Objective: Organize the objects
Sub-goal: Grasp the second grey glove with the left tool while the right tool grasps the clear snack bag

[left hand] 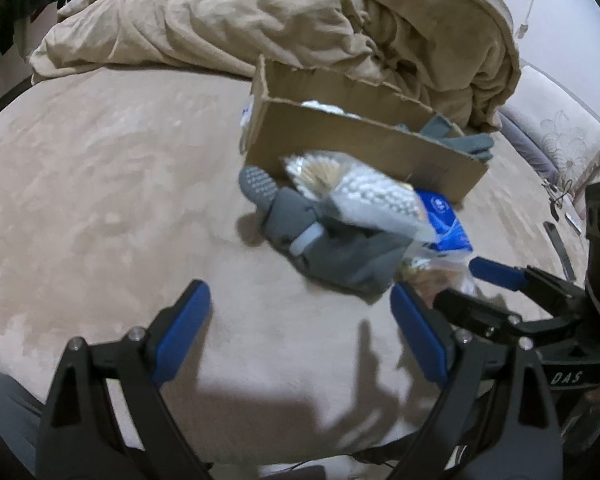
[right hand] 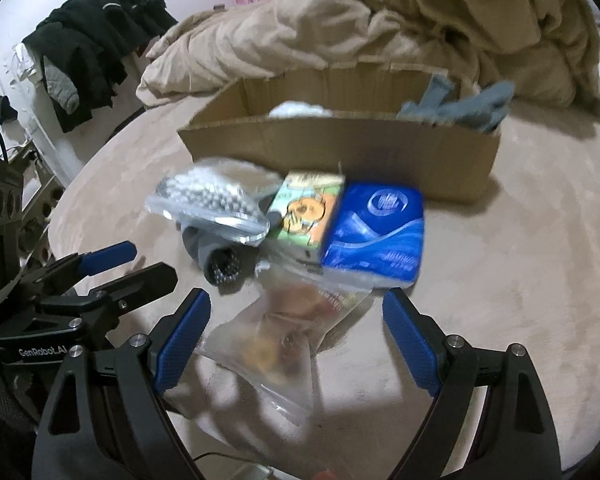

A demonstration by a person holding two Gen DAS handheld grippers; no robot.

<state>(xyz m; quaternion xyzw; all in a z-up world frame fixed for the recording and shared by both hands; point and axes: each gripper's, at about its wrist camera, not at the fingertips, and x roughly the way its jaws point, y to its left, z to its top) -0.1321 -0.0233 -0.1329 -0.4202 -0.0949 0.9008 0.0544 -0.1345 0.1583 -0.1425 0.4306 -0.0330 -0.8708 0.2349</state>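
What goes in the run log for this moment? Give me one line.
left claw: open, empty | right claw: open over clear bag | blue pack, bead bag: outside cardboard box

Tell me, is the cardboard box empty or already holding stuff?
Not empty. The cardboard box already holds a grey cloth at one end and something white behind its front wall.

My left gripper (left hand: pixel 300 332) and right gripper (right hand: pixel 296 336) look alike: black plastic arms, silver screws at the joints, blue textured pads (right hand: pixel 182 344). One body reads "GenRobot.AI" in white, the other "DAS".
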